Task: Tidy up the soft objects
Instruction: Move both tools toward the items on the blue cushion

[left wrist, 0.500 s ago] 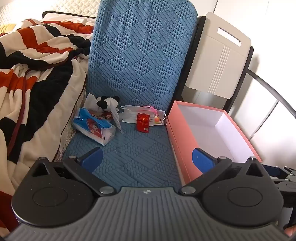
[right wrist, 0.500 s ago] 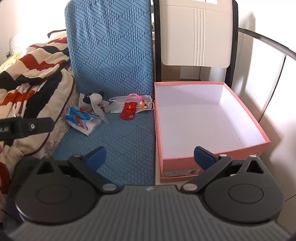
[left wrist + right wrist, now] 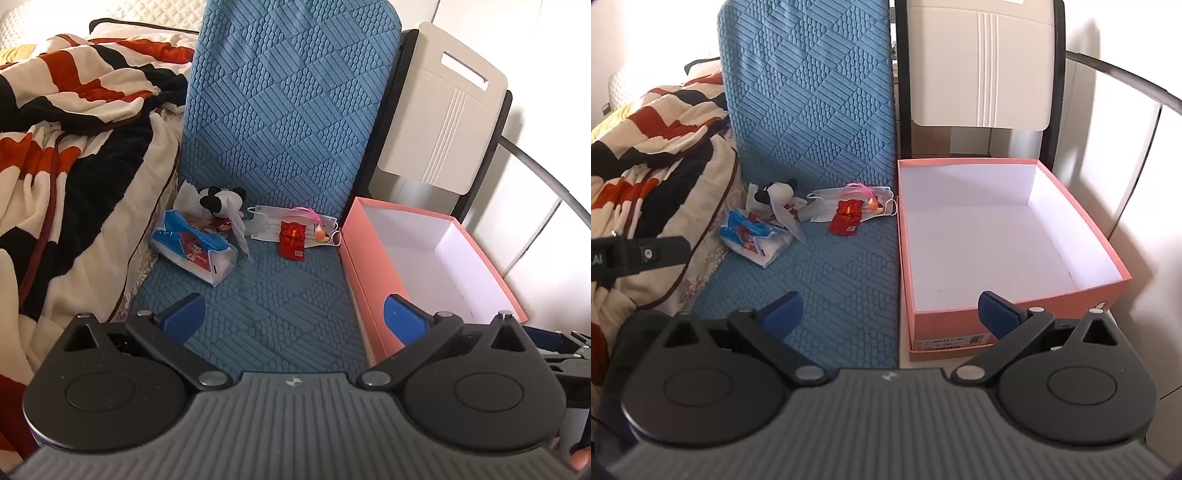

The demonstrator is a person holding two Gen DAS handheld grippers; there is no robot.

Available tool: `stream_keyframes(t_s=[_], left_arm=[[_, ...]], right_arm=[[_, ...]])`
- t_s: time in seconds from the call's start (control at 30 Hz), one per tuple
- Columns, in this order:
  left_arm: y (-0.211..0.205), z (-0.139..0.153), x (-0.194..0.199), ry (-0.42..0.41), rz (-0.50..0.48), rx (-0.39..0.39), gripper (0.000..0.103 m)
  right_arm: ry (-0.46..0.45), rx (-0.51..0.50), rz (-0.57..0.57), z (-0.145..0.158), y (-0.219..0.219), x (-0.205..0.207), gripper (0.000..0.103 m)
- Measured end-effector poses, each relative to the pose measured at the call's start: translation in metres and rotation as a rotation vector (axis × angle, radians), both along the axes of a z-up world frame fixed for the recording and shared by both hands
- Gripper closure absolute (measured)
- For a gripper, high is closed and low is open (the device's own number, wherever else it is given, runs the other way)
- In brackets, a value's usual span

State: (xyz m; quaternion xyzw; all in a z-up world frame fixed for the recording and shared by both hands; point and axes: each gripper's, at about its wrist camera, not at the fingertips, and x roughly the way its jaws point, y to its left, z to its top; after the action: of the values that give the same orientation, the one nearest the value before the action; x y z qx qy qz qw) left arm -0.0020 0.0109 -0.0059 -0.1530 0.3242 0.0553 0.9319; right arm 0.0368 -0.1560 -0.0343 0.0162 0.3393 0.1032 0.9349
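On a blue quilted mat (image 3: 258,302) (image 3: 842,266) lie a black-and-white plush toy (image 3: 218,199) (image 3: 775,194), a blue tissue pack (image 3: 194,251) (image 3: 753,236), a white face mask (image 3: 266,223) (image 3: 831,206), a small red pouch (image 3: 292,240) (image 3: 846,218) and a pink hair tie with a charm (image 3: 314,223) (image 3: 866,194). To their right stands an open pink box (image 3: 369,266) (image 3: 997,317) with a bare white inside. My left gripper (image 3: 293,319) hangs open over the near mat, holding nothing. My right gripper (image 3: 890,314) is open too, straddling the box's left front corner.
A striped red, black and cream blanket (image 3: 66,147) (image 3: 646,147) is heaped on the left. The blue mat runs up a backrest (image 3: 288,92). A beige folding panel (image 3: 443,110) (image 3: 982,62) leans behind the box. The other gripper's black body (image 3: 635,253) shows at the left edge of the right wrist view.
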Motion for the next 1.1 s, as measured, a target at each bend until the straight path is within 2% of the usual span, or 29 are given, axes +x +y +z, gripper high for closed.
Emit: stream_keyframes(t_s=[0.2,0.37,0.67,1.1], left_arm=[[-0.0061,0.0014,0.0009,0.007,-0.009,0.009,0.000],[-0.0062,0.0010,0.0005,0.007,-0.006,0.013,0.000],[-0.0062,0.0000,-0.0004,0.010,-0.010,0.012,0.000],[-0.0074,-0.0010,0.0007,0.012,-0.009,0.010,0.000]], right_arm=[[-0.015,0.011,0.016,-0.0002,-0.0023,-0.0001,0.000],[-0.063,0.010,0.043,0.0028,0.0005,-0.0054,0.000],[-0.024,0.045,0.021,0.0022,-0.0012,-0.0025,0.000],[-0.001,0.046,0.001,-0.0003,-0.0012,-0.0016,0.000]])
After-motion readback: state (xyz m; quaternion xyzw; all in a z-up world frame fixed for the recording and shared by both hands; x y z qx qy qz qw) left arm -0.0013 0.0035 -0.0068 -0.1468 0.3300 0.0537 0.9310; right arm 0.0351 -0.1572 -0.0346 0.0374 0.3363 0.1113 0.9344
